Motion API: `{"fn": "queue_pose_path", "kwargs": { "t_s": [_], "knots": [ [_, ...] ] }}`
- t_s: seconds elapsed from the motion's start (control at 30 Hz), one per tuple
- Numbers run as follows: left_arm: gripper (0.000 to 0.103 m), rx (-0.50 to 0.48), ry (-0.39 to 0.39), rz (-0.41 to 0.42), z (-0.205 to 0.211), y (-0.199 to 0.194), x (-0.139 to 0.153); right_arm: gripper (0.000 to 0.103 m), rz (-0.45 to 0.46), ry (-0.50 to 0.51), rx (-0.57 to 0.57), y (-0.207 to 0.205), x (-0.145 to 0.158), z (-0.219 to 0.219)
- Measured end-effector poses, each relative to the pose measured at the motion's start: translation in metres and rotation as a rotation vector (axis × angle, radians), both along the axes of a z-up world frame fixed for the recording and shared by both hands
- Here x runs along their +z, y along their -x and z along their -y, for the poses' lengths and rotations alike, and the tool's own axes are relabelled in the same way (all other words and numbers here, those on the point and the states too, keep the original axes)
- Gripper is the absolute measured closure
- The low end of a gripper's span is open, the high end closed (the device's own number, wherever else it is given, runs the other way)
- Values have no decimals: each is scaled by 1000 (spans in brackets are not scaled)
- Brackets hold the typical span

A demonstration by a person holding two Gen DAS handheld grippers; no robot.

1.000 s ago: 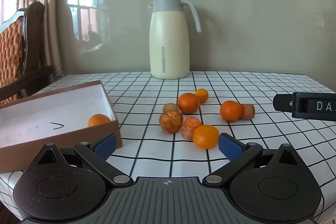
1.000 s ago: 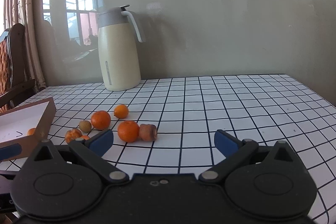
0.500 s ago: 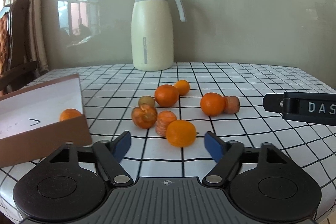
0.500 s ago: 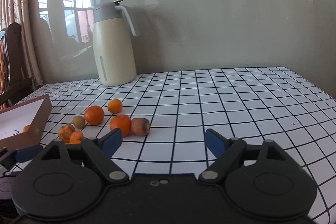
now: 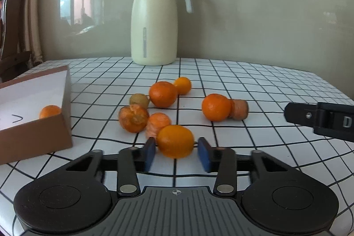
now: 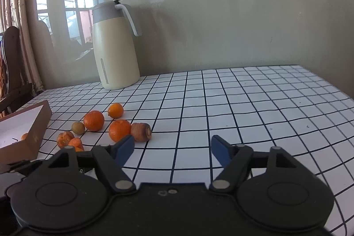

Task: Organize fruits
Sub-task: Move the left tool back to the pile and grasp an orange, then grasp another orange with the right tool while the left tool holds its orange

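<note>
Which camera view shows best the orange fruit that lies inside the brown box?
The left wrist view shows it best: the fruit in the box is seen rounded against the white floor, behind the brown box front wall. In the right wrist view only a small orange sliver shows above the wall of the box.

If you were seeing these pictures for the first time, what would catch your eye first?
The bright orange fruit between the jaws of the left gripper, which have just been closing around it. Behind it, a scatter of oranges on the checked tablecloth, a tall cream jug at the wall, and a brown box on the left.
</note>
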State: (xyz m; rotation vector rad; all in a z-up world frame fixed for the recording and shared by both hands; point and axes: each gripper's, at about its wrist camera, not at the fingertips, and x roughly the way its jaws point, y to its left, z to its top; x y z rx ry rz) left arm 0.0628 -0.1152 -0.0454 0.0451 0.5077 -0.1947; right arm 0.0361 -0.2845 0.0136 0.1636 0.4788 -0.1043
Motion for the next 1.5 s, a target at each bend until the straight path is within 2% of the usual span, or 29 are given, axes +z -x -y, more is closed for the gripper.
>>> {"fn": "queue_pose_path", "kwargs": {
  "t_s": [0.17,0.53,0.73,1.03,1.33,1.4,1.5],
  "knots": [
    [63,-8,3,2,-1,0,0,41,-17,-17,6,-9,-4,-1],
    [63,43,-13,5,-25,-2,0,55,-54,-68,54,-38,-11,-15],
    [63,59,-9,2,-35,-6,-1,65,-42,-38,126,-55,-7,-42],
    [63,57,-5,-4,-47,-7,-1,63,-44,12,135,-84,-8,-63],
    [63,50,16,-16,-51,-7,0,63,-36,45,157,-86,-10,-73],
    [63,51,20,-18,-51,-8,0,63,-55,64,130,-88,-13,-70],
    [63,57,19,-17,-53,-7,0,64,-74,-3,107,-91,-14,-57]
  ]
}}
